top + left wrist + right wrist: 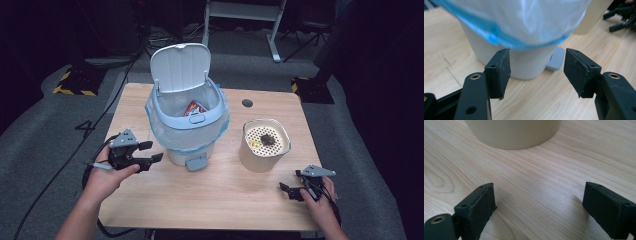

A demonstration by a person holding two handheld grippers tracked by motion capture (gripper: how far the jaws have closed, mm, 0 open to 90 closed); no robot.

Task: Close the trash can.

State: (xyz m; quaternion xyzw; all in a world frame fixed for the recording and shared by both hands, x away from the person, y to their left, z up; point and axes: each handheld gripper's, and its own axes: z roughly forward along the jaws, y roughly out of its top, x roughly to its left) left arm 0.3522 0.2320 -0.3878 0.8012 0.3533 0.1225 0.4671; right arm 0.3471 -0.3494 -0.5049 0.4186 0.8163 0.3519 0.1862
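From above we count one bin (187, 107) mid-table with its lid up, one cream cup (264, 145) to its right, and two grippers: the left gripper (153, 151) beside the bin, the right gripper (286, 191) near the cup. We cannot identify the cup's contents.

In the left gripper view our jaws stand apart, empty; the bin's top is cut off.

In the right gripper view our jaws spread wide over bare table (529, 190); we see just the cup's base.

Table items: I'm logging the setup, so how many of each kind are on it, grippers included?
Pedal bins: 1
Beige strainer containers: 1
Grippers: 2, left gripper, right gripper
Total: 4
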